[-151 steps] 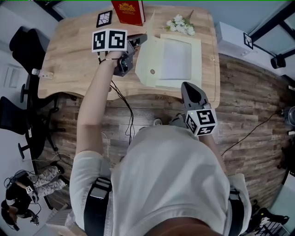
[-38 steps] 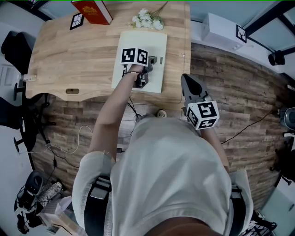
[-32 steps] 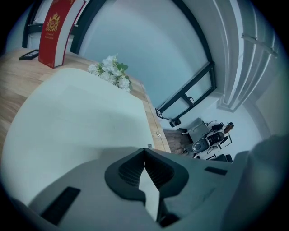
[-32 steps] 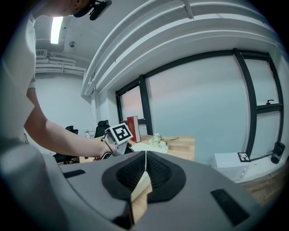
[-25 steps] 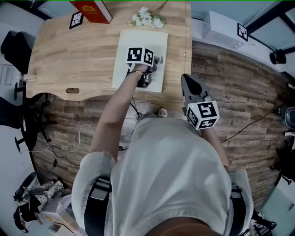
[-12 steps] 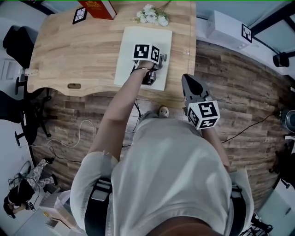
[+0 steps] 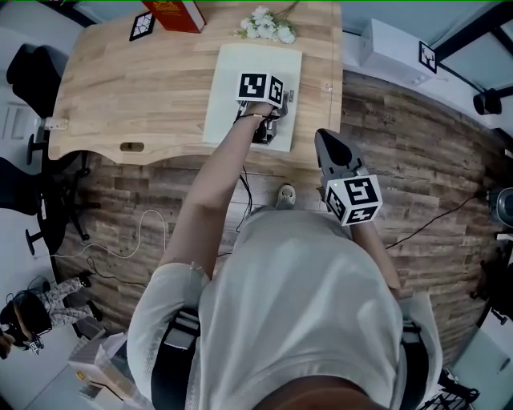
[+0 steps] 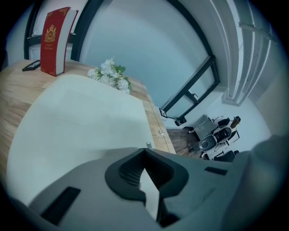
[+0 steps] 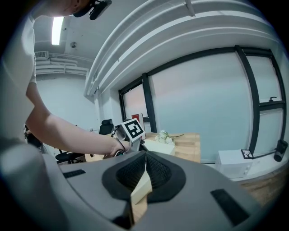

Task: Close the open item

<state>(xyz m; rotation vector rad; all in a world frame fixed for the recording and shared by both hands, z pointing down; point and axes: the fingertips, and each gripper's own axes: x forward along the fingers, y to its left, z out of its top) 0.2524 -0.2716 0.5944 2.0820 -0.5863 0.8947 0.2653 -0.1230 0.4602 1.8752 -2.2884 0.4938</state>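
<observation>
Cream case [image 7: 236,96] lies flat, lid down, just before the white flowers [image 7: 268,26]; left gripper [image 8: 144,155] on the lid, right gripper [image 9: 145,158] farther back, both jaws together and empty; closing appears done, only withdrawal left.

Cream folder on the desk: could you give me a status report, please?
Left gripper shut, empty, low over the cream folder. Right gripper shut, empty, clear of the desk. Folder closed, flat. Flowers past its far edge, not blocking.
</observation>
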